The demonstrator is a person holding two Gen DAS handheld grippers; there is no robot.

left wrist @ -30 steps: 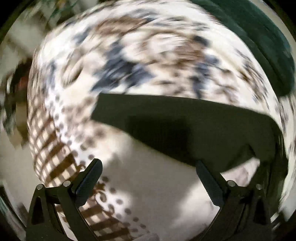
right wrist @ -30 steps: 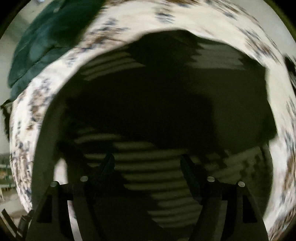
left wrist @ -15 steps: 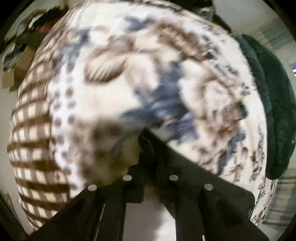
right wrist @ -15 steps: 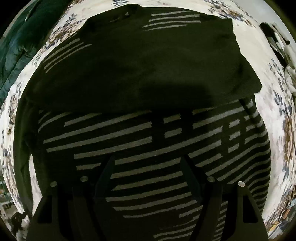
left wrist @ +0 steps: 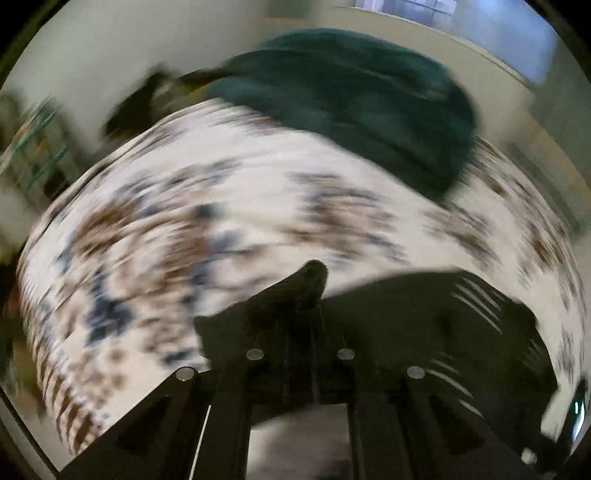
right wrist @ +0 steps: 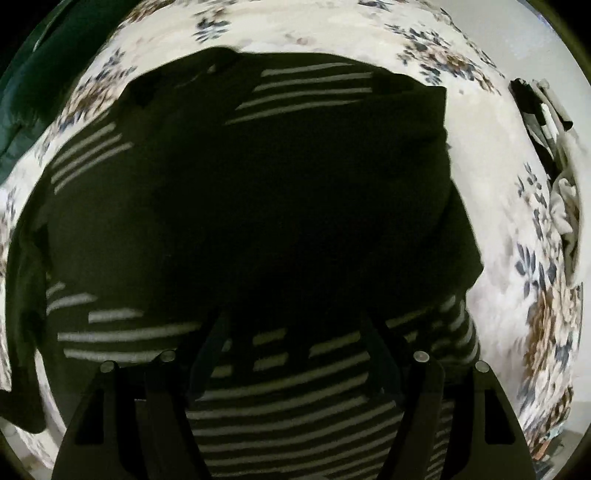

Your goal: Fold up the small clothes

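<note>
A black garment with thin white stripes (right wrist: 258, 206) lies partly folded on a floral bedspread (right wrist: 332, 29). My right gripper (right wrist: 295, 332) is open, its fingers low over the garment's striped near part. In the blurred left wrist view, my left gripper (left wrist: 301, 314) is shut on a black corner of the garment (left wrist: 310, 277) and holds it raised, with the rest of the garment (left wrist: 443, 321) trailing to the right over the bedspread (left wrist: 221, 206).
A dark green blanket (left wrist: 351, 99) is heaped at the far side of the bed, also at the left edge of the right wrist view (right wrist: 22, 110). Other clothes (right wrist: 546, 122) lie at the bed's right side. A wall (left wrist: 110, 44) stands behind.
My left gripper shut on the garment's corner and lifted it, swinging toward the green blanket. The right gripper stayed open and sank a little toward the garment.
</note>
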